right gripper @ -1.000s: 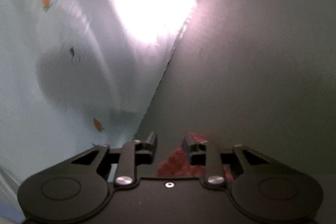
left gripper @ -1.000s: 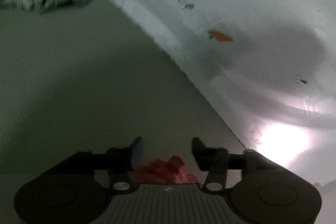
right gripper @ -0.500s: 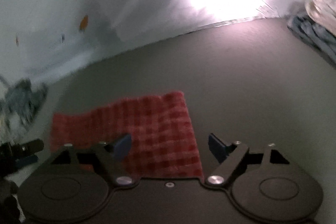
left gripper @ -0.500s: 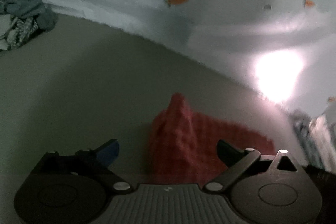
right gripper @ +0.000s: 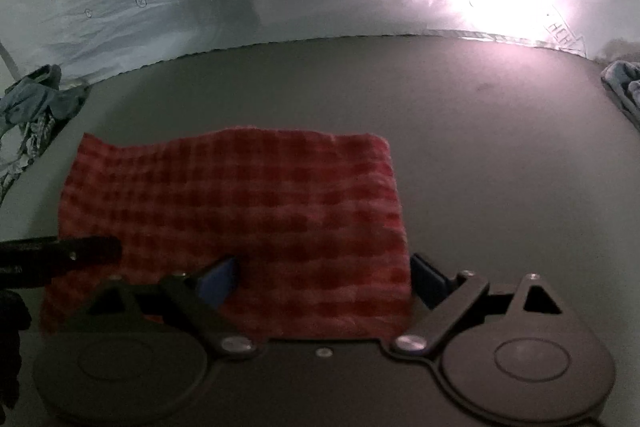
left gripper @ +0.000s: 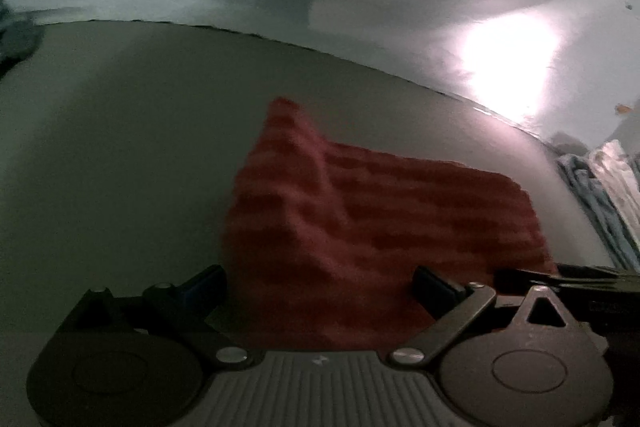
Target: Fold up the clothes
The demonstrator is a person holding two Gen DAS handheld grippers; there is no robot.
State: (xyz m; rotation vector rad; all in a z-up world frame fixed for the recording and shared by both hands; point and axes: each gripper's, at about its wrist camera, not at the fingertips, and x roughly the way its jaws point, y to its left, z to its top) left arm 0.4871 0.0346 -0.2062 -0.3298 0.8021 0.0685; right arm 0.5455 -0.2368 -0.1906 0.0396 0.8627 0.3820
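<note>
Presently, both grippers stand over a red checked cloth [right gripper: 232, 211] that lies on a dark grey work surface [right gripper: 500, 155].

The left gripper [left gripper: 320, 281] has its jaws spread wide, with nothing clamped. The cloth's left near part runs between them: one fingertip sits just off the cloth's left edge, over bare surface, and the other rests over the cloth itself. Beyond the jaws the cloth rises in a peaked ridge, so that end does not lie flat.

The right gripper [right gripper: 324, 277] has its jaws opening and already wide. The cloth's right near corner lies between them; the right-hand fingertip stands just outside the cloth's right edge, the left-hand one over the fabric. The pads do not appear to press on it.

In the inspector's judgement, the cloth lies as a doubled rectangle because a fold has been laid, and both grippers stand apart at its near edge because each has let go of a corner.

Loose garments [right gripper: 36, 107] lie well beyond the jaws at the left margin; a pale stack [left gripper: 600, 187] lies at the far right, apart from the cloth.
</note>
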